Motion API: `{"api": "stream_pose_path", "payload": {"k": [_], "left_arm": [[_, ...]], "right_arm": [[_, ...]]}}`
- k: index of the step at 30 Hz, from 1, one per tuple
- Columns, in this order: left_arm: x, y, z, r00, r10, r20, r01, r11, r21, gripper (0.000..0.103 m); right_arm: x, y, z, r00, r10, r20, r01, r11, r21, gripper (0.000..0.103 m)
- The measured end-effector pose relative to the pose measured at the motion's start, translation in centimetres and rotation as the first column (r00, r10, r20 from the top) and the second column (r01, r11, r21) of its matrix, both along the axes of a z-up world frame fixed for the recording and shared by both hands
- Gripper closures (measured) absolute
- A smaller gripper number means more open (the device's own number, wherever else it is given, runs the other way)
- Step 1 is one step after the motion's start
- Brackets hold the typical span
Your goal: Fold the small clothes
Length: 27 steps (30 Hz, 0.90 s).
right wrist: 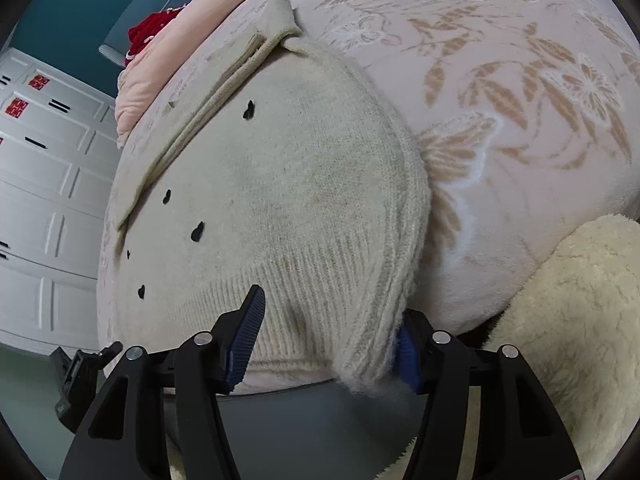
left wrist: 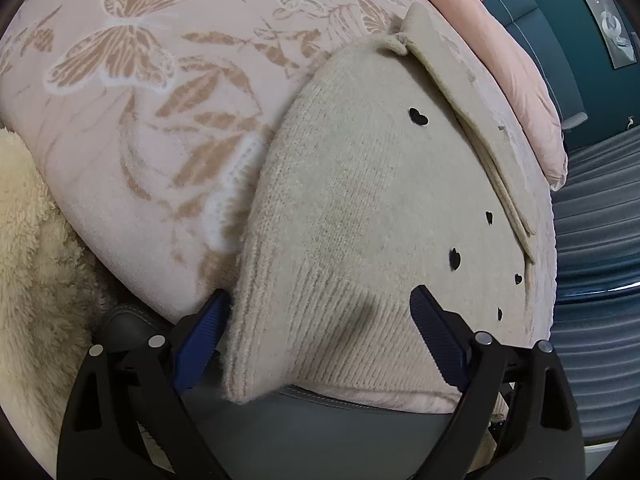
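Note:
A small cream knit sweater [left wrist: 360, 184] with little black hearts lies on a pink blanket [left wrist: 132, 128] with tan butterflies and leaves. Its ribbed hem hangs over the near edge. My left gripper [left wrist: 320, 336] is open, its blue pads on either side of the hem, the left pad [left wrist: 204, 340] beside the folded side edge. The sweater also shows in the right wrist view [right wrist: 280, 184]. My right gripper [right wrist: 328, 340] is open around the hem's folded corner; its right pad [right wrist: 408, 356] touches the knit edge.
A fluffy cream throw [left wrist: 28, 280] lies beside the blanket, and also shows in the right wrist view [right wrist: 568, 320]. A pink quilt [left wrist: 508, 56] with something red lies at the far end. White panelled cupboards [right wrist: 44, 200] and a teal wall stand beyond. A grey bed edge [left wrist: 320, 432] runs below the hem.

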<state>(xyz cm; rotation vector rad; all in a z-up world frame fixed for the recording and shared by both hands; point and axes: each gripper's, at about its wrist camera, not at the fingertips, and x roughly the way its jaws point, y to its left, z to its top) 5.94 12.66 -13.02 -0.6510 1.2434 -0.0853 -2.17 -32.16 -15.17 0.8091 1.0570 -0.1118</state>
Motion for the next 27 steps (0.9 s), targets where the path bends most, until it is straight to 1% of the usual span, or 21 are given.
{"api": "stream_pose_path", "payload": {"k": [1, 2, 3, 4, 6, 10, 12, 14, 17, 20, 23, 26, 27], "left_arm": [[0.1, 0.0, 0.2, 1.0, -0.012, 0.004, 0.012, 1.0, -0.013, 0.034], [0.3, 0.0, 0.3, 1.0, -0.028, 0.003, 0.028, 0.999, -0.027, 0.059], [0.5, 0.0, 0.5, 0.999, -0.04, -0.004, 0.04, 0.999, -0.031, 0.085], [0.6, 0.1, 0.9, 0.999, -0.047, -0.004, 0.047, 0.998, -0.029, 0.096], [0.6, 0.5, 2.3, 0.999, -0.046, 0.019, 0.047, 0.998, -0.052, 0.095], [0.0, 2.0, 6.9, 0.992, -0.047, 0.119, 0.061, 0.991, -0.119, 0.096], [-0.8, 2.8, 8.9, 0.985, -0.063, 0.158, 0.084, 0.988, -0.131, 0.096], [-1.7, 3.2, 10.2, 0.981, -0.081, 0.174, 0.105, 0.986, -0.132, 0.097], [-4.0, 4.1, 11.4, 0.977, -0.117, 0.177, 0.137, 0.985, -0.103, 0.097], [-7.2, 5.1, 11.3, 0.979, -0.15, 0.135, 0.164, 0.981, -0.102, 0.097], [-10.6, 5.5, 10.5, 0.976, -0.201, 0.079, 0.208, 0.973, -0.098, 0.097], [-13.4, 4.9, 9.7, 0.96, -0.28, 0.001, 0.279, 0.957, -0.077, 0.097], [-14.0, 4.9, 9.7, 0.956, -0.293, -0.017, 0.291, 0.954, -0.074, 0.097]], "right_arm": [[0.2, 0.1, 0.4, 1.0, 0.002, 0.012, -0.002, 1.0, -0.005, 0.075], [0.6, 0.3, 0.9, 1.0, 0.018, 0.018, -0.018, 1.0, -0.013, 0.092], [0.9, 0.3, 1.5, 0.999, 0.033, 0.03, -0.032, 0.999, -0.016, 0.092], [1.3, 0.4, 2.4, 0.997, 0.048, 0.055, -0.047, 0.999, -0.018, 0.093], [2.1, 0.6, 4.9, 0.99, 0.103, 0.101, -0.098, 0.993, -0.059, 0.095], [2.6, 0.5, 10.5, 0.956, 0.228, 0.187, -0.207, 0.97, -0.125, 0.095], [2.0, 0.4, 12.5, 0.935, 0.3, 0.189, -0.272, 0.948, -0.164, 0.096], [1.1, 0.1, 13.7, 0.921, 0.354, 0.162, -0.324, 0.927, -0.187, 0.096], [-1.4, -0.8, 14.3, 0.908, 0.403, 0.118, -0.377, 0.906, -0.193, 0.096], [-4.7, -0.7, 13.7, 0.897, 0.438, 0.065, -0.42, 0.889, -0.183, 0.096], [-8.9, -0.1, 11.7, 0.893, 0.45, 0.003, -0.446, 0.887, -0.118, 0.096], [-13.1, 1.6, 9.5, 0.876, 0.478, -0.06, -0.481, 0.875, -0.05, 0.096], [-14.4, 2.1, 9.2, 0.877, 0.477, -0.065, -0.479, 0.877, -0.027, 0.096]]}}
